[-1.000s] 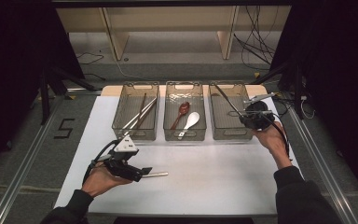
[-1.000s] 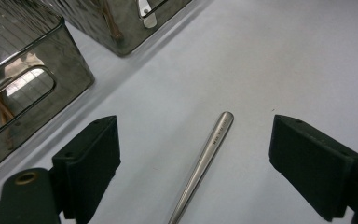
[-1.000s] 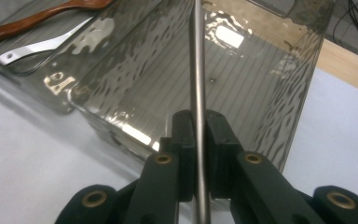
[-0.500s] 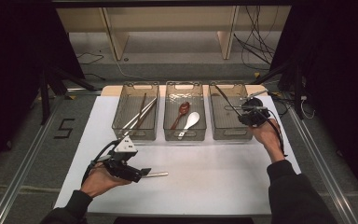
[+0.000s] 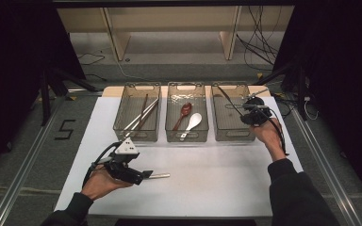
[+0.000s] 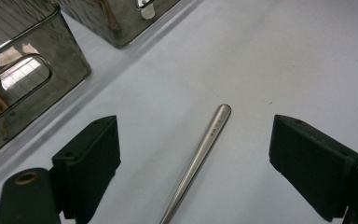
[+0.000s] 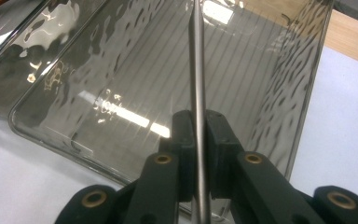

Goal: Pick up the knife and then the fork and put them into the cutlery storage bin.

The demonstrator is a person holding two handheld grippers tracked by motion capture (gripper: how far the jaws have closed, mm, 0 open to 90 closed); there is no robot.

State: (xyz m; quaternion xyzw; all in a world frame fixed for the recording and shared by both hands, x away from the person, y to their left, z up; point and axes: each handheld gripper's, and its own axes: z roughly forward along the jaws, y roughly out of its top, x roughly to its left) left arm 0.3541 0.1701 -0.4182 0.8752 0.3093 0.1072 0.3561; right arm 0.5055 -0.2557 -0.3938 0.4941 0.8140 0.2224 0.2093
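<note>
My left gripper (image 5: 146, 175) rests low on the white table near its front left, jaws open. A thin steel utensil handle (image 5: 160, 176) lies flat on the table between them, touching neither pad (image 6: 205, 144). My right gripper (image 5: 246, 112) hangs over the right edge of the right clear bin (image 5: 233, 138). It is shut on a thin metal utensil (image 7: 196, 56), seen edge-on, that reaches out over the inside of that bin (image 7: 303, 93). Which kind of utensil it is cannot be told.
Three clear bins stand in a row at the back of the table. The left bin (image 5: 122, 127) holds chopsticks (image 5: 141, 115). The middle bin (image 5: 187, 139) holds a brown spoon (image 5: 183, 113) and a white spoon (image 5: 193, 121). Wooden shelving and cables lie beyond.
My right gripper has drifted slightly left and away from the person with the utensil, further over the right bin. The left gripper and the handle on the table have stayed put.
</note>
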